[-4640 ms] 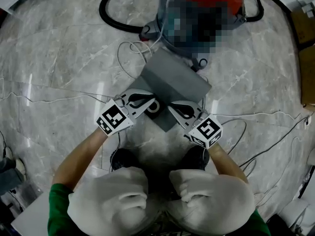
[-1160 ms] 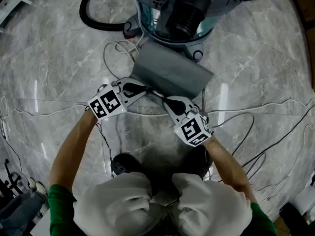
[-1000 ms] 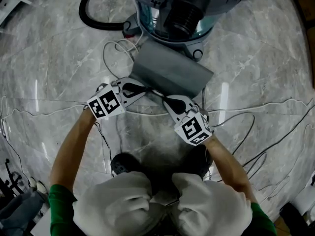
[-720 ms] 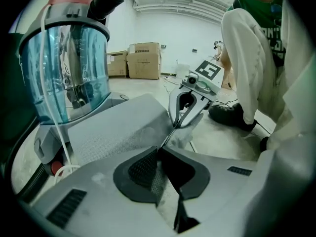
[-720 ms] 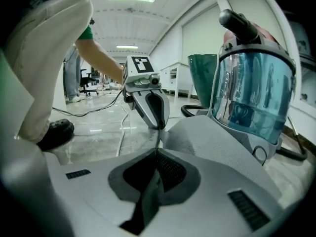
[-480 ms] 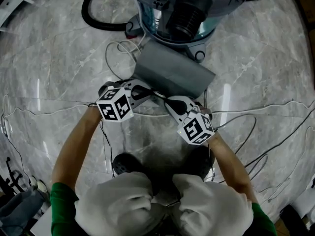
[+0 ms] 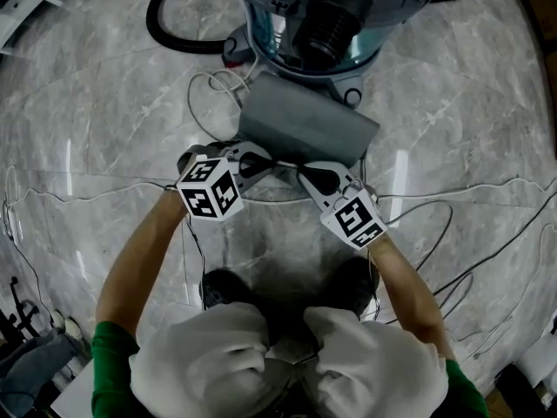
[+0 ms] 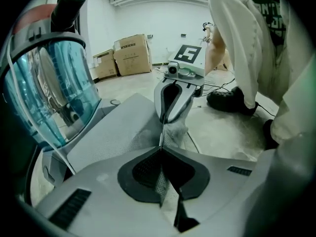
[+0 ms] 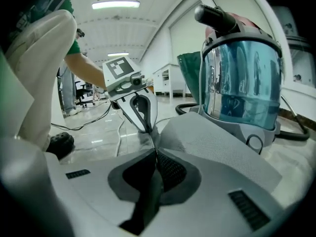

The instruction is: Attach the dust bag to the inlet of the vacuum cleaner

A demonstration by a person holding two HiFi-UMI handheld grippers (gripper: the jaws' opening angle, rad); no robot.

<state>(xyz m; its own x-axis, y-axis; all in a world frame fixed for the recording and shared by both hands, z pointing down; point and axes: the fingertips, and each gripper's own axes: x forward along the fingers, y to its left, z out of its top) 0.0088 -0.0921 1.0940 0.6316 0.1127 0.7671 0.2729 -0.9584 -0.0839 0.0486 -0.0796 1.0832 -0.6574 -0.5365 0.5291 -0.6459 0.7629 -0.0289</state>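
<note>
The grey dust bag (image 7: pixel 305 129) hangs between me and the vacuum cleaner (image 7: pixel 322 16), whose blue see-through drum and black round opening sit at the top of the head view. My left gripper (image 7: pixel 270 165) and right gripper (image 7: pixel 296 171) meet tip to tip at the bag's near edge, each shut on a thin fold of it. In the left gripper view my left gripper (image 8: pixel 161 144) pinches the bag (image 8: pixel 113 132), facing the right gripper (image 8: pixel 170 100). The right gripper view shows my right gripper (image 9: pixel 157 152) clamped on the bag (image 9: pixel 217 142) beside the drum (image 9: pixel 242 83).
A black hose (image 7: pixel 174 33) curls on the marble floor left of the vacuum. Thin white cables (image 7: pixel 435 203) run across the floor on both sides. My black shoes (image 7: pixel 222 286) stand just below the grippers. Cardboard boxes (image 8: pixel 131 56) stand far behind.
Earlier the bag lay flat on the floor; both grippers now hold it by its near edge. Over the last second the left gripper rolled and the two tips drew together.
</note>
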